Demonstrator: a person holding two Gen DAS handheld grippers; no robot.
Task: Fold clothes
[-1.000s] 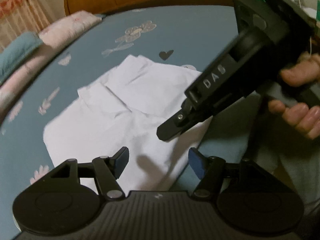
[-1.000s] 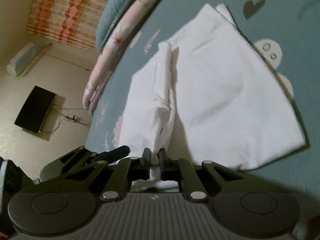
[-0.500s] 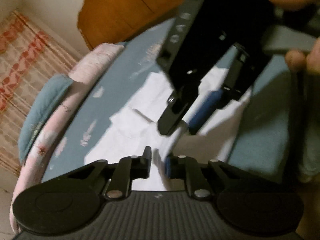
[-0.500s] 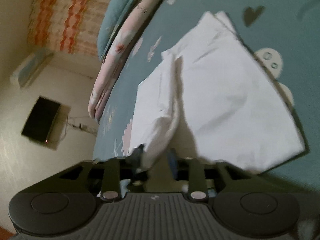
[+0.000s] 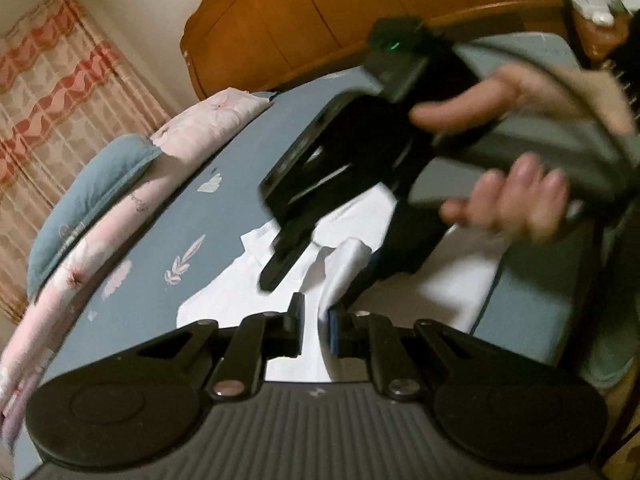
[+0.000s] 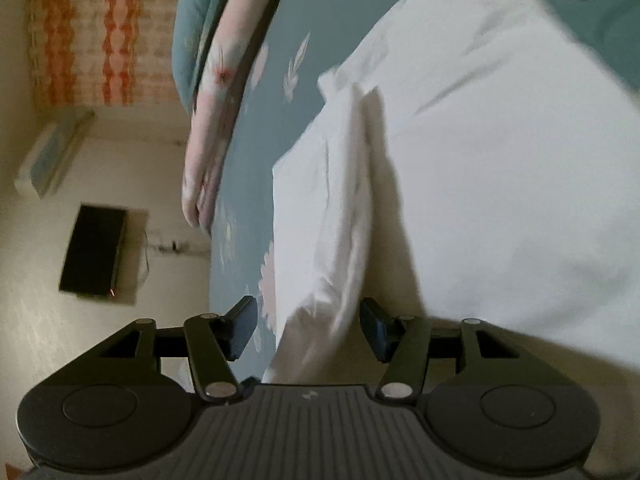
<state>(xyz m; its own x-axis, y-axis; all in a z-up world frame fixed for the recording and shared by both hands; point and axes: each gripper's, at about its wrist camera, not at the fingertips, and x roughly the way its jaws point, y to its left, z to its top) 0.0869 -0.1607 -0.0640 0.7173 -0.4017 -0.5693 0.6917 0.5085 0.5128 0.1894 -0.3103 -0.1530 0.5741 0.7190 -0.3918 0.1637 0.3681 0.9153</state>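
Bedroom setup: wooden headboard (image 5: 320,20) far ahead of the left hand-held gripper (image 5: 314,330), orange-and-cream patterned curtain (image 5: 60,92) off to its left. Blue floral bed sheet (image 5: 168,236), pink pillow (image 5: 200,124), cream wall (image 6: 120,168) with a dark TV (image 6: 96,252). Dim, warm light.

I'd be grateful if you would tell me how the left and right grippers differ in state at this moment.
The left gripper has its fingers nearly together, pinching a raised fold of the white garment; the right gripper has its fingers spread wide, with cloth lying loose between them. In the left wrist view, the right gripper sits above the garment, gripped by a hand. Both are black with blue pads and work over the same garment.
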